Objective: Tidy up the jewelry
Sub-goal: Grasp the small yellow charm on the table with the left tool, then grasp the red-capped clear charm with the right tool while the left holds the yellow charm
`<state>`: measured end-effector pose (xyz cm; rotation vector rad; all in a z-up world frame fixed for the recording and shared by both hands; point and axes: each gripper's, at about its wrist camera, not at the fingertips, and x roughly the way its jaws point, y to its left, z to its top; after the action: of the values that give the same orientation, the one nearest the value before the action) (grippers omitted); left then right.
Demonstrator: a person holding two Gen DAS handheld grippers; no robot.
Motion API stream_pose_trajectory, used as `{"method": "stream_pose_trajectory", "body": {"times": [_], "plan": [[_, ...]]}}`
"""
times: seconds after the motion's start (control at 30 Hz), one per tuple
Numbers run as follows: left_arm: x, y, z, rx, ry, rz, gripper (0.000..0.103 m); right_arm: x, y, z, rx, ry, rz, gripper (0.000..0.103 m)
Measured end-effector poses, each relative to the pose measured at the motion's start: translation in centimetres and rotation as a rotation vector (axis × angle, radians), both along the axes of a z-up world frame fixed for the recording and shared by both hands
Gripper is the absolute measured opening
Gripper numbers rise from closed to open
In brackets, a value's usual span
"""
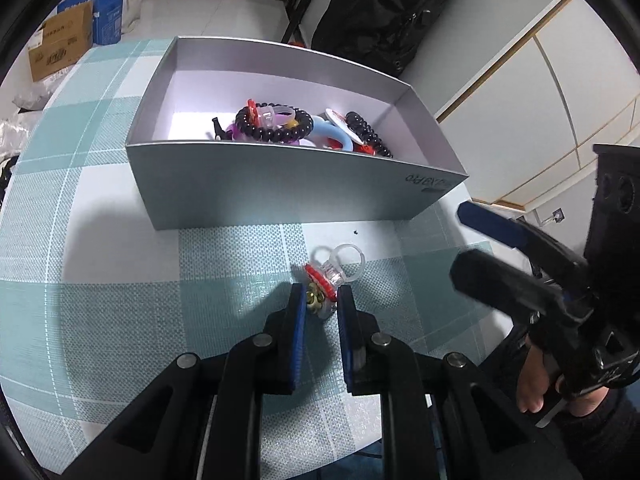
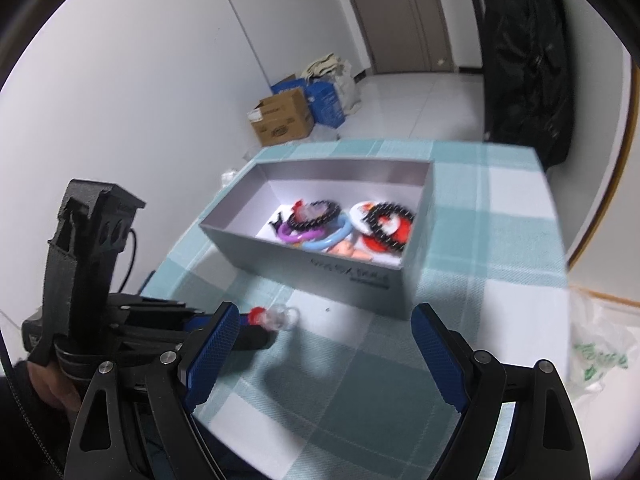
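While the left gripper (image 1: 321, 300) is clamped on a toy ring (image 1: 334, 276) on the bench (image 1: 100, 240), the right gripper (image 2: 326, 354) hangs wide open and empty.

At the left of the left wrist view, the teal checked cloth is bare; toward the middle, the clear ring with its red ornament sits nipped between the 2 blue pads, just in front of the grey box (image 1: 280, 184). Inside the box lie beaded bracelets (image 1: 276, 124) and coloured bangles (image 1: 336, 134).
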<state>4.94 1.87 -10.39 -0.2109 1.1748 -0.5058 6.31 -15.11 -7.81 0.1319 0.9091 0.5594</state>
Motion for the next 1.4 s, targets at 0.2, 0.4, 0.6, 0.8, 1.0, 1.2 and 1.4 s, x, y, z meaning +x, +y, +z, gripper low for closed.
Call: {"method": "stream_pose_trajectory", "body": {"times": [0.2,0.4,0.6,0.8,1.0,1.2,1.4], "plan": [[0.1,-0.8,0.2,0.039,-0.014,-0.029,0.011,0.6,0.5,-1.5,0.092,0.101,0.042,0.078],[-0.2,-1.4,0.3,0.073,-0.036,-0.075,0.011,1.4,1.6,-2.9,0.122,0.186,0.049,0.055],[-0.7,-0.1,0.3,0.082,-0.012,-0.099,0.011,1.1,4.0,-2.8,0.04,0.159,0.1,0.041],[-0.5,0.0,0.2,0.1,-0.007,-0.114,0.011,0.3,4.9,-2.8,-0.006,0.121,0.144,0.023],[-0.5,0.6,0.2,0.118,-0.003,-0.104,0.011,-0.8,5.2,-2.1,-0.036,0.069,0.181,0.004],[-0.7,0.4,0.1,0.126,-0.016,-0.094,0.011,-1.1,5.3,-2.1,-0.048,0.056,0.198,0.002],[-0.6,0.1,0.0,0.142,-0.035,-0.091,0.011,-1.2,4.1,-1.7,-0.012,0.057,0.165,0.001]]}}
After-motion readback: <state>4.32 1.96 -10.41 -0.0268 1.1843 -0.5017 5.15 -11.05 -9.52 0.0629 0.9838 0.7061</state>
